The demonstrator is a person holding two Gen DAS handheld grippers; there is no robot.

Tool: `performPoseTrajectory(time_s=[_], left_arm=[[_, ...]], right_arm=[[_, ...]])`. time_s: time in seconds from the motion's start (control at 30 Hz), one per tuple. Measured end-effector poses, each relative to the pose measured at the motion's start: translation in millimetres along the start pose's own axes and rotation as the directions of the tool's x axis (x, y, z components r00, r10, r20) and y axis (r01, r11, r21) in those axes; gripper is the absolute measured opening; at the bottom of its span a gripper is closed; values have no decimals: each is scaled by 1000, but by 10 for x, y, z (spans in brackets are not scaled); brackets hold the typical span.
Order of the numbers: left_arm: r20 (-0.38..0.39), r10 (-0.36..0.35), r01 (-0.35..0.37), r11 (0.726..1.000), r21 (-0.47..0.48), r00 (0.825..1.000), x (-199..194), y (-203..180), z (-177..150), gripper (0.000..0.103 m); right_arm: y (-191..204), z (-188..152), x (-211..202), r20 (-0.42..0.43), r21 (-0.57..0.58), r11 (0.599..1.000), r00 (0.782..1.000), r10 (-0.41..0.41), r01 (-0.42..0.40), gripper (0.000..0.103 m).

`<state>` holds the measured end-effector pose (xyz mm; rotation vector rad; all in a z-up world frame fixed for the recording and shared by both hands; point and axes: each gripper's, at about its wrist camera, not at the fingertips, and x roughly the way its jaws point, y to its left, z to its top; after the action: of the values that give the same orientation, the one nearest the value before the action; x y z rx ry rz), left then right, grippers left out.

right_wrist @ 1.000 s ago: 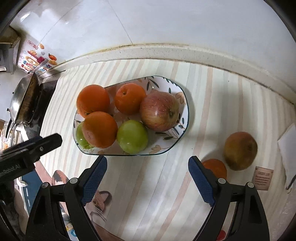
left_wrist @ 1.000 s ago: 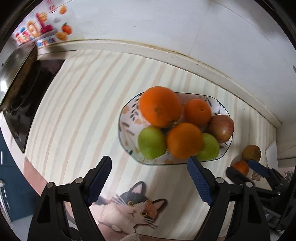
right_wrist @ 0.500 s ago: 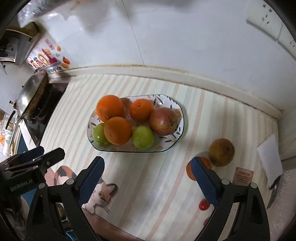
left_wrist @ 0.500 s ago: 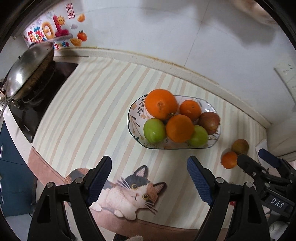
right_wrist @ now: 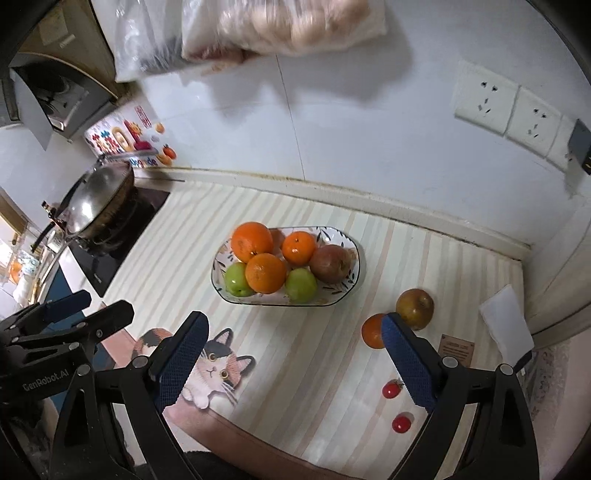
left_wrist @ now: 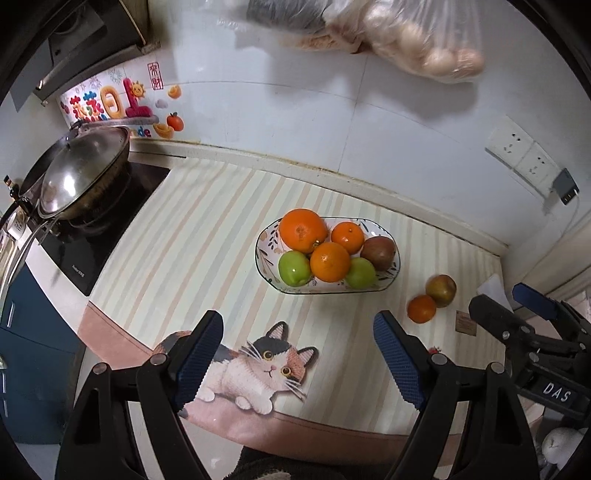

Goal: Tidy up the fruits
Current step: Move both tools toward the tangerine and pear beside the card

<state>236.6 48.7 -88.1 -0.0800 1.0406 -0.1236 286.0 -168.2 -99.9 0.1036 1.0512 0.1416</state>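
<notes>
A patterned oval bowl (left_wrist: 391,278) (right_wrist: 351,284) sits mid-counter holding three oranges, two green apples (left_wrist: 293,267) and a reddish apple (right_wrist: 330,263). To its right on the striped mat lie a small orange (left_wrist: 421,308) (right_wrist: 373,330) and a brownish apple (left_wrist: 440,290) (right_wrist: 414,308). Two cherry tomatoes (right_wrist: 391,389) lie nearer the front edge. My left gripper (left_wrist: 297,350) hangs open and empty, high above the cat picture. My right gripper (right_wrist: 295,349) is also open and empty, above the mat in front of the bowl.
A lidded wok (left_wrist: 79,173) sits on a black cooktop (left_wrist: 81,254) at the left. Plastic bags (left_wrist: 406,33) hang on the tiled wall above. Wall sockets (right_wrist: 506,107) are at the right. A white paper (right_wrist: 506,321) and small brown card (right_wrist: 456,349) lie near the right corner.
Both grippers have risen and pulled back from the bowl, so the fruit looks smaller and more of the counter, wall and wok shows. The right jaws spread slightly wider.
</notes>
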Motion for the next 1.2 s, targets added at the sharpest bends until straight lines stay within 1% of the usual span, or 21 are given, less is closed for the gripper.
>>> performPoseTrajectory(time_s=[0.17,0.27,0.43,0.53,0.57,0.6,0.67,0.7,0.83,0.93,0.97,1.0,1.03,1.1,1.17,1.2], left_arm=[[23,0,0,1000,2,1000,-170,1,-89,83],[27,-4,4,1000,-2,1000,-218,-8,-127,83],[11,-10,10,1000,-9,1000,-192,-43,-180,83],[-1,-1,1,1000,-12,1000,-116,-82,-187,83],[-7,3,-3,1000,-11,1000,-82,-96,-184,85],[-13,13,-13,1000,-7,1000,-37,-119,-175,88],[-18,38,-38,999,7,999,64,-179,-160,91],[-25,46,-45,999,18,999,134,-224,-151,95],[-60,45,-41,997,62,997,428,-438,-95,95],[-86,42,-32,992,119,995,696,-701,-43,95],[-98,37,-23,990,141,994,799,-810,-21,95],[-113,32,-13,987,160,993,898,-915,-1,95],[-130,29,-5,984,180,991,1019,-1039,21,95],[-163,15,20,978,209,986,1223,-1236,65,95],[-195,14,34,970,240,981,1451,-1448,98,95],[-218,9,48,965,256,976,1567,-1559,109,95]], right_arm=[[17,-84,-240,25,8,1000,1000,6,-6,97],[20,-119,-306,31,12,1000,1000,3,-4,97],[23,-173,-280,16,25,999,999,35,-35,97],[-23,-185,-209,8,44,998,999,51,-51,97],[-61,-192,-183,4,57,997,998,60,-60,97],[-128,-201,-145,-1,76,995,998,66,-66,97],[-279,-208,-71,-9,112,991,997,72,-71,97],[-364,-214,-29,-13,134,989,997,71,-69,97],[-854,-304,191,-44,238,971,998,34,-23,97],[-1320,-470,426,-74,326,945,997,3,21,96],[-1466,-516,529,-90,353,935,996,0,32,92],[-1575,-549,612,-102,375,926,995,5,33,86],[-1714,-591,717,-113,408,913,993,24,25,81],[-1963,-647,926,-121,470,882,991,60,4,67],[-2175,-665,1119,-116,527,849,988,103,-27,59],[-2238,-662,1175,-113,541,840,987,112,-34,59]])
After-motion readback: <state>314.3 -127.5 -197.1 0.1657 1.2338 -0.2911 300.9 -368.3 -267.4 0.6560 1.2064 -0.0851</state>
